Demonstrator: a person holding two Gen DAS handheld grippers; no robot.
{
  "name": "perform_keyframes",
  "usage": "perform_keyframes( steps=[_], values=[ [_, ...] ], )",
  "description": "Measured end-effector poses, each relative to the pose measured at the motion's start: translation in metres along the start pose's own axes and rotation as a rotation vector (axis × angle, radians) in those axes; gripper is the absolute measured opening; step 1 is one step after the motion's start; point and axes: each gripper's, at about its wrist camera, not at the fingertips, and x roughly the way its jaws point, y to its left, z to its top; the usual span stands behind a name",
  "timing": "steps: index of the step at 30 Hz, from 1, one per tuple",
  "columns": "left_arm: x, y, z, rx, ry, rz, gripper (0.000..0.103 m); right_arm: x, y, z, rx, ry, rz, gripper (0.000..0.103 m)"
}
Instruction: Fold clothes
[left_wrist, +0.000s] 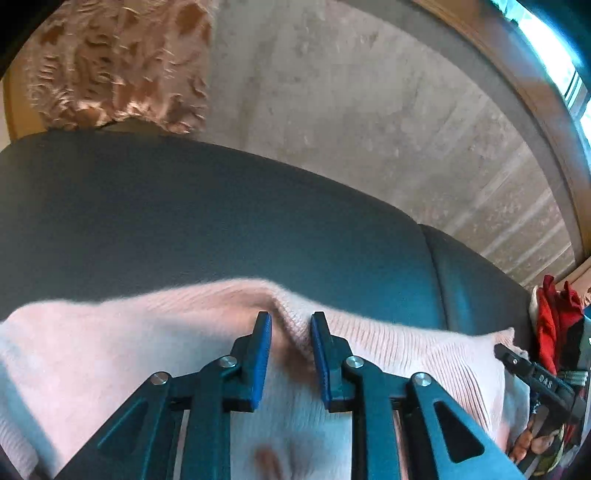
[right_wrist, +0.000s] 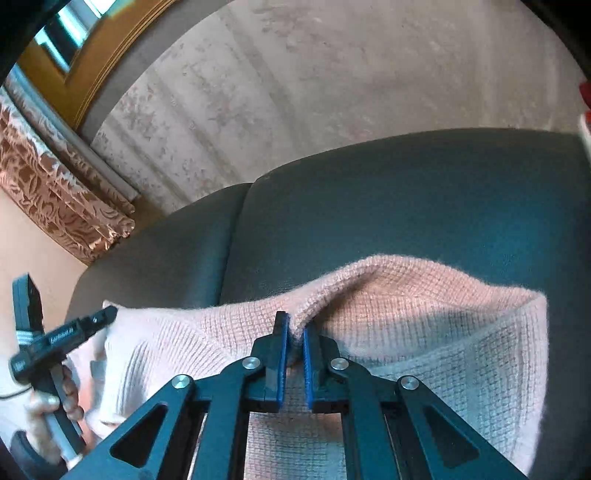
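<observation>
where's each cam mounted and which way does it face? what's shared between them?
Left wrist: on the left gripper, looking down along its fingers at the pink sweater on the dark sofa; right gripper at the right edge.
Right wrist: on the right gripper, pinching a sweater fold; the hand holding the left gripper shows at left.
Shared: sweater, sofa, wall.

Sofa (left_wrist: 221, 221): dark and smooth, past the jaws.
Wall (left_wrist: 369, 110): pale and patterned, above the sofa.
Curtain (right_wrist: 55, 206): brown and flowery, far left.
Red cloth (left_wrist: 554, 314): far right.
</observation>
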Motion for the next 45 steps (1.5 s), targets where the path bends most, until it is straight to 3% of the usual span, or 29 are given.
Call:
perform_keyframes(
  steps=[3,8,15,18,21,24,27,29,31,34,37,42,45],
  values=[
    [-0.018,0.009,-0.008,-0.031,-0.019,-0.017,0.021,-0.005,0.001,0.000,0.018,0.018,0.007,0.018],
    [-0.040,-0.001,-0.017,-0.015,-0.047,-0.066,0.021,-0.040,0.023,-0.009,-0.052,-0.037,0.004,0.020],
    [-0.046,-0.074,-0.040,0.182,-0.023,-0.199,0.021,-0.057,0.075,-0.047,-0.223,0.004,0.089,0.020],
    [-0.029,-0.093,-0.053,0.262,0.025,-0.158,0.021,-0.037,0.083,-0.060,-0.246,0.078,0.090,0.020],
    [-0.001,-0.085,-0.071,0.328,0.094,-0.030,0.025,-0.026,0.080,-0.076,-0.253,0.121,0.067,0.020],
    [-0.002,-0.061,-0.074,0.267,0.050,-0.110,0.025,-0.030,0.077,-0.092,-0.276,0.098,0.074,0.020],
    [-0.007,-0.059,-0.070,0.228,0.053,-0.090,0.025,-0.034,0.074,-0.102,-0.300,0.053,0.100,0.020],
    [-0.015,-0.061,-0.070,0.234,0.037,-0.081,0.025,-0.038,0.071,-0.101,-0.279,0.055,0.120,0.020],
    [-0.029,-0.059,-0.070,0.218,-0.001,-0.123,0.025,-0.049,0.068,-0.094,-0.254,0.059,0.136,0.020],
    [-0.043,-0.058,-0.071,0.196,-0.044,-0.183,0.024,-0.070,0.059,-0.077,-0.216,-0.002,0.143,0.021],
    [-0.041,-0.058,-0.076,0.207,-0.043,-0.196,0.024,-0.077,0.048,-0.051,-0.160,-0.049,0.134,0.021],
    [-0.014,-0.041,-0.089,0.209,0.039,-0.118,0.023,-0.043,0.039,-0.012,-0.112,-0.020,0.065,0.023],
    [-0.011,-0.030,-0.090,0.190,0.018,-0.161,0.021,-0.013,0.028,-0.005,-0.088,0.036,-0.032,0.022]
  ],
)
